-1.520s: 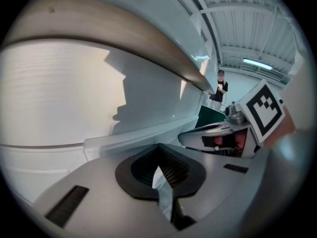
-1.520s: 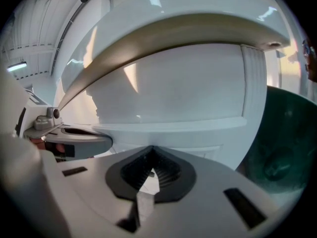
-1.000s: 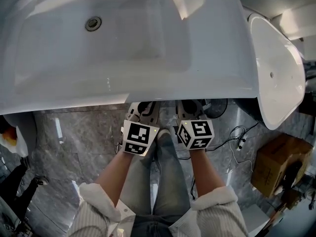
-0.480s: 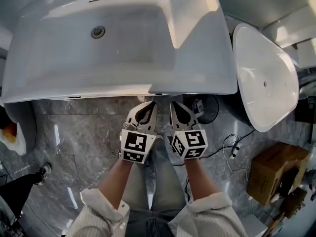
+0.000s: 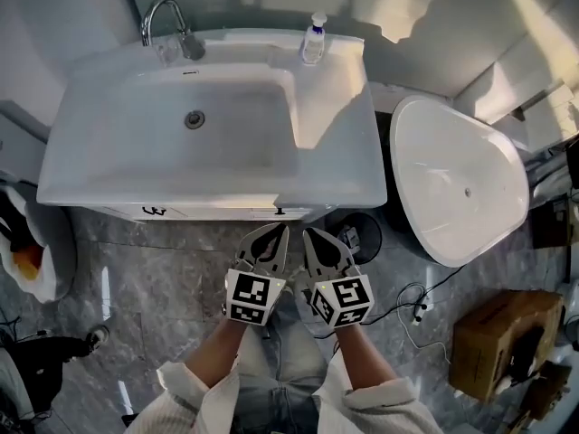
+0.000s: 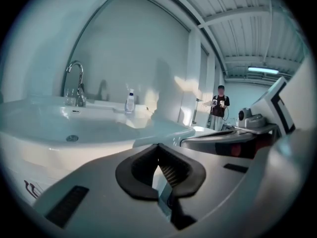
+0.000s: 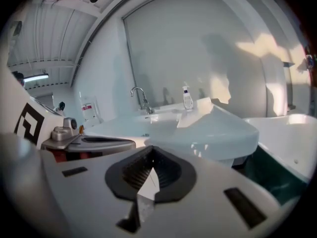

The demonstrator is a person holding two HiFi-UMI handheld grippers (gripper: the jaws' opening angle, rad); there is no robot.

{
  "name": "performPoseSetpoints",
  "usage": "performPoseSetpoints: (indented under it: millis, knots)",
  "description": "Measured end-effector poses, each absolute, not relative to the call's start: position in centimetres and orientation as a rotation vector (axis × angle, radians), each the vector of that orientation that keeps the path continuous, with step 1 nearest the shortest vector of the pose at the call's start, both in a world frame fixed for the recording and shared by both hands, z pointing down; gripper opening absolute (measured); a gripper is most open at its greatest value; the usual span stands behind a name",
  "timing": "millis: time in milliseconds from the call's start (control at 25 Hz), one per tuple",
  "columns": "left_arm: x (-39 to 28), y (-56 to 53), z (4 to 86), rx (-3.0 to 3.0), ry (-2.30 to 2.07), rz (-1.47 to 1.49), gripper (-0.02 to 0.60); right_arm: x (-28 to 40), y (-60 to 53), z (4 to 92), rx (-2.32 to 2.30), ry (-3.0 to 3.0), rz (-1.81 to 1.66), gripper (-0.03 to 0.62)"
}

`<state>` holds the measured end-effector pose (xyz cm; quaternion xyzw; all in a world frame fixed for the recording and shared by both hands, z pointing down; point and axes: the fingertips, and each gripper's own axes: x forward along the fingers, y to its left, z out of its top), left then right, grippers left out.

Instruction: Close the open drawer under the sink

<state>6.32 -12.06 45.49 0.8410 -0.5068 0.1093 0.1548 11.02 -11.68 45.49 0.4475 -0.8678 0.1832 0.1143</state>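
Observation:
The white sink (image 5: 136,165) fills the upper head view, with a chrome faucet (image 5: 165,23) and a soap bottle (image 5: 314,39) at its back. Below its front rim shows a thin white strip of the drawer front (image 5: 208,212) with small black marks; how far it stands out I cannot tell. My left gripper (image 5: 277,231) and right gripper (image 5: 310,234) hang side by side over the floor, just short of that strip and apart from it. Both are shut on nothing. The left gripper (image 6: 159,155) and right gripper (image 7: 151,160) each face the sink (image 6: 99,128) (image 7: 198,128).
A white tub (image 5: 457,183) stands right of the sink, a black round bin (image 5: 357,233) between them. On the grey marble floor (image 5: 154,278) lie cables (image 5: 412,307) and a cardboard box (image 5: 502,337). A white and orange object (image 5: 27,247) sits at left. A person (image 6: 219,105) stands far off.
Both grippers have drawn back from under the sink's front rim towards me. The view has pulled away, so the whole sink, faucet and bottle now show.

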Motion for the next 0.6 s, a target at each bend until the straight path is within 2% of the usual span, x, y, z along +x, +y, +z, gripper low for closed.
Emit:
performPoseSetpoints:
  millis: [600]
  knots:
    - [8.3,-12.0,29.8,2.6,-1.422,0.181,0.015,11.4,-11.7,27.8,1.319,-2.777,0.372,0.009]
